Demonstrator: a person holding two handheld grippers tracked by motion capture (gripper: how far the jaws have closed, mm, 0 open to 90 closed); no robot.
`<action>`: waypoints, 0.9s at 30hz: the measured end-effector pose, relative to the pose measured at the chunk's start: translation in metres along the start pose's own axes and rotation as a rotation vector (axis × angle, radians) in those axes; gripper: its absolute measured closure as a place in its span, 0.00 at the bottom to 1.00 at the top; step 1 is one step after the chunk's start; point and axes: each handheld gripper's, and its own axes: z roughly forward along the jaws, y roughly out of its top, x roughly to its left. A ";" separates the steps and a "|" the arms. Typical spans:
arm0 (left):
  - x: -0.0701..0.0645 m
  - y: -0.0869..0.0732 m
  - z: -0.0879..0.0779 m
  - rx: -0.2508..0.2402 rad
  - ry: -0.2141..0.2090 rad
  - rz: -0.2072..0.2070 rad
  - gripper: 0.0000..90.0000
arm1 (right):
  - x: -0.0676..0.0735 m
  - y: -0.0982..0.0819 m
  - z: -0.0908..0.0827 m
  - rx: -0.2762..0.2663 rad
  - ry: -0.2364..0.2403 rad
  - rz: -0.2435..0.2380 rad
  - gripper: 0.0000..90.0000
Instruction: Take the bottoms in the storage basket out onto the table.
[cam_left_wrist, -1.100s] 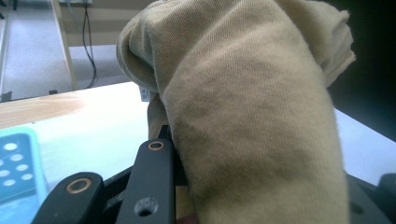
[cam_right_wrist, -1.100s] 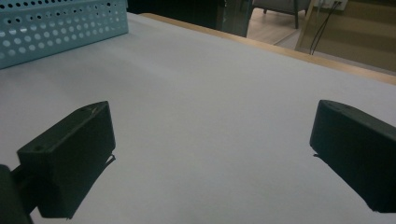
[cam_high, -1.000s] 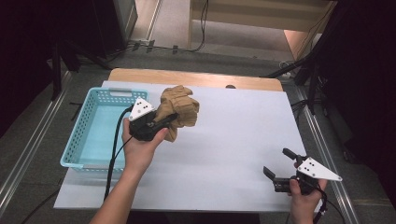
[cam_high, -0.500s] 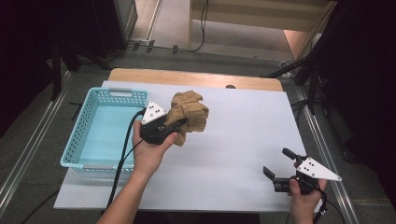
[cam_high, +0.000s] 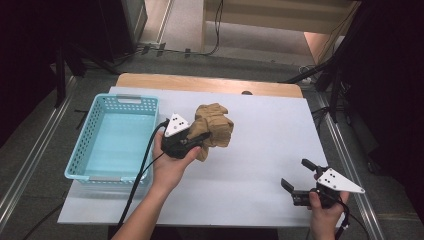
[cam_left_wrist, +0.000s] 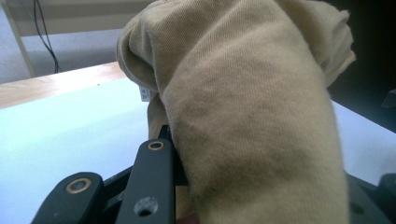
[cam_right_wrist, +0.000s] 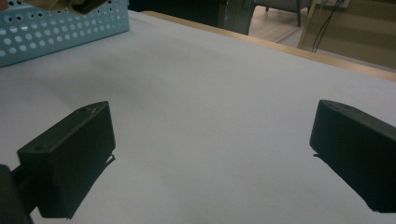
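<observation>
A bunched tan cloth hangs just above the white table sheet, right of the basket. My left gripper is shut on the cloth, whose folds drape over the jaws. In the left gripper view the tan cloth covers most of the picture, with a small white tag on its left edge. My right gripper stands open low at the table's front right corner, nothing between its jaws. From the right gripper view, my right gripper looks across bare white sheet.
A light blue plastic basket sits at the left of the table, with nothing in it; its perforated wall lies far off in the right gripper view. A wooden strip runs along the table's far edge. Cables lie on the floor behind.
My left hand has carried the tan cloth to the right, away from the basket, and slightly lower. The right gripper has stayed put.
</observation>
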 end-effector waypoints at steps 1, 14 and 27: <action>-0.001 -0.001 0.001 0.002 -0.003 0.006 0.73 | 0.000 0.000 0.000 0.001 0.000 0.000 0.00; -0.011 -0.009 0.016 0.029 -0.034 0.010 0.73 | -0.001 0.000 -0.001 0.000 -0.009 0.001 0.00; -0.018 -0.023 0.036 0.101 -0.048 -0.006 0.72 | -0.002 0.000 -0.001 -0.001 -0.027 0.004 0.00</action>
